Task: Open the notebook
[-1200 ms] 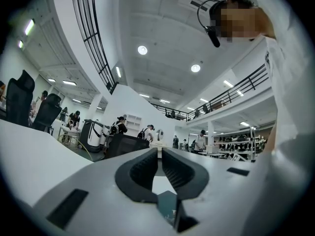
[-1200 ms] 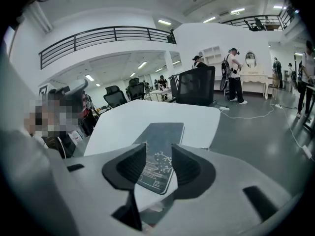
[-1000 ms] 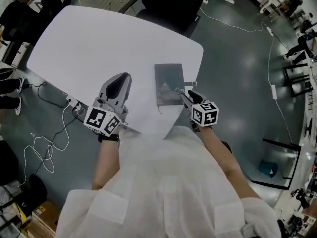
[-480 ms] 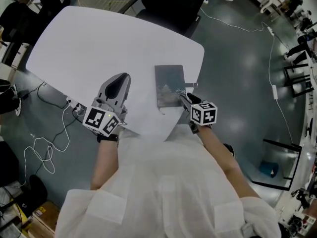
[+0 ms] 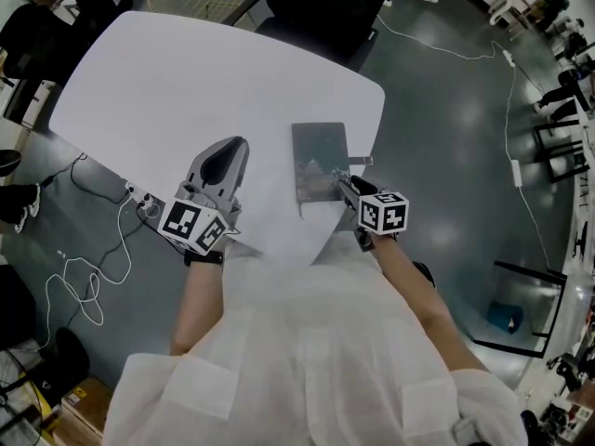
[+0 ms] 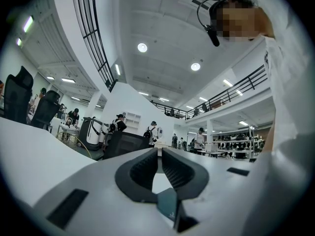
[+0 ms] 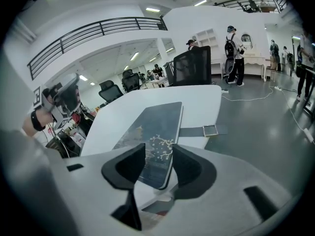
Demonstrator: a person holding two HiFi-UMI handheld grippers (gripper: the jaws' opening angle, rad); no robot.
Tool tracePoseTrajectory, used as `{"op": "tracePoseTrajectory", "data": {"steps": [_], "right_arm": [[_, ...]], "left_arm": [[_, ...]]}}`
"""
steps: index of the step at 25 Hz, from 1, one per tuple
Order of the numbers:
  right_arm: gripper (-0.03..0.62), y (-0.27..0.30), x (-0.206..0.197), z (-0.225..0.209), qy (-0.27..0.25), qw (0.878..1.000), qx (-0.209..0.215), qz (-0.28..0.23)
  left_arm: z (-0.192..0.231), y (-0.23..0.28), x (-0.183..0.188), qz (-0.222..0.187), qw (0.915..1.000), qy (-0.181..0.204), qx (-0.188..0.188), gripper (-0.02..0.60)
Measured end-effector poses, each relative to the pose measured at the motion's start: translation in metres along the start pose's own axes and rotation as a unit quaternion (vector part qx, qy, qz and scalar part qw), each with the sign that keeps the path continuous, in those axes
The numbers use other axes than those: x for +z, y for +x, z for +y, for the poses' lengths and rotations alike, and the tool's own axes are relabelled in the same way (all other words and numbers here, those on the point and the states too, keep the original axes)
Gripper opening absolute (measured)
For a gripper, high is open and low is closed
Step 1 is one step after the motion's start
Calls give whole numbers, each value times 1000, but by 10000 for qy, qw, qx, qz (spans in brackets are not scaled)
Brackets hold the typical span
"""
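Note:
A dark notebook point(image 5: 319, 156) with a pale blossom print lies shut on the white table point(image 5: 186, 82), close to its right edge. A strap with a metal buckle point(image 7: 210, 130) sticks out from its right side. My right gripper point(image 5: 340, 180) is at the notebook's near right corner. In the right gripper view its jaws stand apart, open point(image 7: 158, 155), with the near end of the notebook point(image 7: 152, 132) between them. My left gripper point(image 5: 232, 149) rests on the table left of the notebook, apart from it. In the left gripper view it point(image 6: 158, 152) points upward, jaws shut and holding nothing.
A black office chair point(image 5: 316, 7) stands at the table's far edge. Cables point(image 5: 84, 268) lie on the floor to the left. The table's near edge runs just under both grippers. People stand and sit in the background point(image 7: 231, 43).

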State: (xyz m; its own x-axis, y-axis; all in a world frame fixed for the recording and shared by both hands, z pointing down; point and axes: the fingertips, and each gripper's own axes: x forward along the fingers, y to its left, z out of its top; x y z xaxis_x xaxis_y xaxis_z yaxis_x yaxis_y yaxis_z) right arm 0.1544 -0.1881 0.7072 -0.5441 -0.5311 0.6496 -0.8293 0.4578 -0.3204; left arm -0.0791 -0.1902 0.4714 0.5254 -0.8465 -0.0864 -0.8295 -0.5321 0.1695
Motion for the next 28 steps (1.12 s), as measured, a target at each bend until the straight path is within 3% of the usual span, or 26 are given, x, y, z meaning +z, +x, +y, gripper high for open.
{"op": "tracePoseTrajectory", "data": {"steps": [17, 28], "right_arm": [[175, -15, 19, 14, -168, 9997, -145, -53], [175, -33, 47, 40, -283, 9994, -181, -7]], "left_arm": [[0, -7, 11, 36, 9999, -130, 43, 28], [10, -18, 40, 86, 9996, -226, 125, 28]]}}
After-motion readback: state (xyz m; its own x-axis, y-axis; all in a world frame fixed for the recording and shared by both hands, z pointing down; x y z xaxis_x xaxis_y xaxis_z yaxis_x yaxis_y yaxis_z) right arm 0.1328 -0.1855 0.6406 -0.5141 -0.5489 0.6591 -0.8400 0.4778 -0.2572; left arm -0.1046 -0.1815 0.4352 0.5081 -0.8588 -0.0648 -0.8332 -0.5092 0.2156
